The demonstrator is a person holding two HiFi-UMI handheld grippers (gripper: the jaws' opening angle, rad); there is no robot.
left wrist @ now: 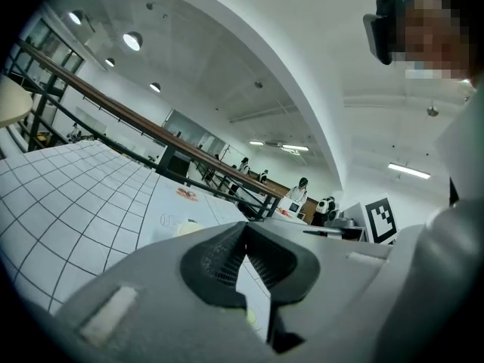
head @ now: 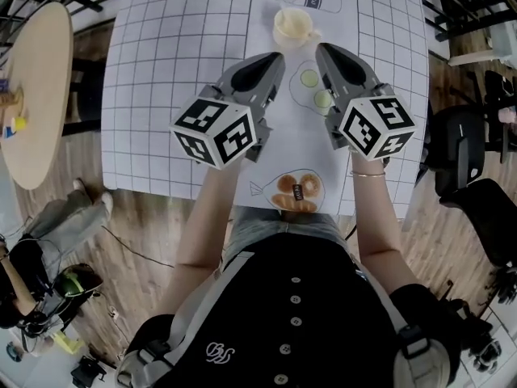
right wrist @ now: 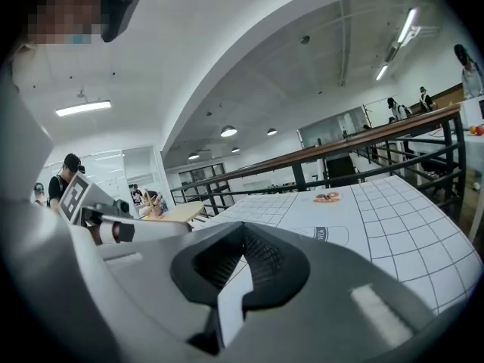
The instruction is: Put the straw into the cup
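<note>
Cream-coloured, the round cup point(head: 292, 27) stands on the gridded white worktop point(head: 178, 47) beyond the clenched, empty left claw point(head: 273, 58) and right claw point(head: 322, 50); no straw shows, so a blind reach may topple it.

A white table cover point(head: 178, 55) carries a thin black grid, and a pale cream cup point(head: 292, 27) stands on it. The left gripper point(head: 275, 56) and right gripper point(head: 321, 48) are grey, each patterned with black-and-white square markers. The person's top point(head: 291, 297) is black with pale buttons, above a brown wood floor point(head: 145, 233).
</note>
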